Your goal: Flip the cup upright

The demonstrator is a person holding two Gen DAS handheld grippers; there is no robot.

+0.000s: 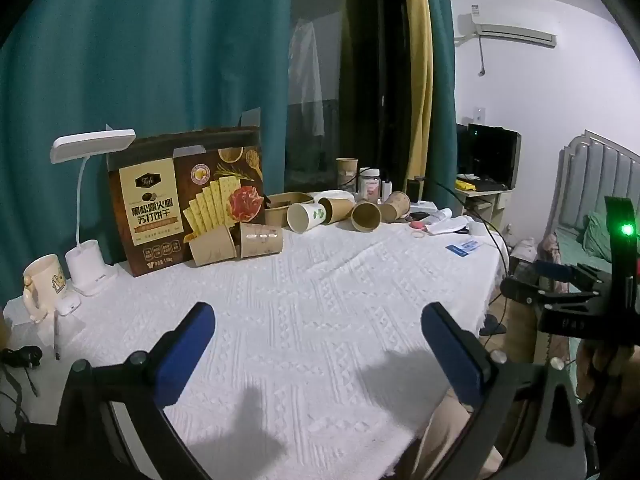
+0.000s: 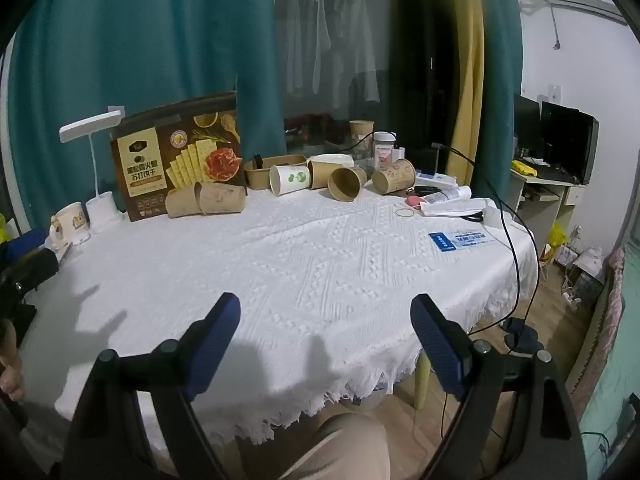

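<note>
Right wrist view, evening at the white-clothed surface (image 2: pixel 304 248): my right gripper (image 2: pixel 325 322) hangs over the near edge, jaws apart and holding nothing. My left gripper (image 1: pixel 318 330) hovers likewise near that edge, jaws apart and empty. Every paper cup lies tipped along the far edge, well apart from both. The white cup (image 2: pixel 289 179) with the green print lies on its side, its long axis roughly toward me and its mouth facing the near-left. Brown cups (image 2: pixel 347 183) crowd just beside it on the right; two more (image 2: pixel 205 199) lie against the cracker box (image 2: pixel 180 156) at the far left. A black cable (image 2: pixel 508 236) trails off the right edge. I judge my right jaws marginally nearer; the neighbouring cups could be knocked.
</note>
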